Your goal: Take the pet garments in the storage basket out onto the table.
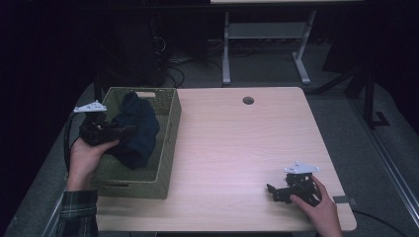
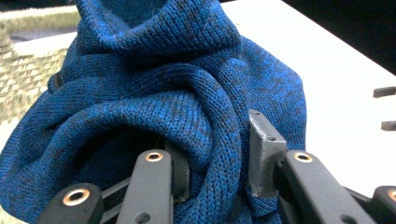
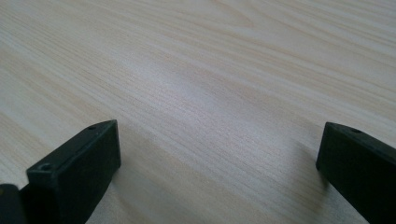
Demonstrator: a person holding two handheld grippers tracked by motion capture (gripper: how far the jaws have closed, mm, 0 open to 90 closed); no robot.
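**One blue garment, one basket, two grippers**

There is one knitted blue garment (image 1: 137, 129), one woven green basket (image 1: 168, 148), one light wooden table (image 1: 237, 143) and two grippers. Two hands hold them, one each.

The basket sits at the table's 9 o'clock edge, long side running from 6 to 12. It holds one thing: the blue garment, bunched into folds. Most of the cloth fills the basket's middle and its 12 o'clock half, rising above the rim. The 6 o'clock end of the basket floor is bare.

The left gripper (image 1: 129, 128) comes in over the basket's 9 o'clock wall, held by the left hand (image 1: 86, 158), and points toward 3 o'clock. In the left gripper view its jaws are clamped on a thick fold of the garment (image 2: 187, 93); the knit is pinched between the two pads and bulges out above them. One plaid sleeve (image 1: 76, 212) shows at that wrist.

The right gripper (image 1: 271, 190) rests near the table's 5 o'clock corner, in the right hand (image 1: 321, 207), well apart from the basket. In the right gripper view its jaws stand wide apart with nothing between them, just above the bare wood (image 3: 210, 93).

One round cable hole (image 1: 248, 100) lies near the table's 12 o'clock edge.
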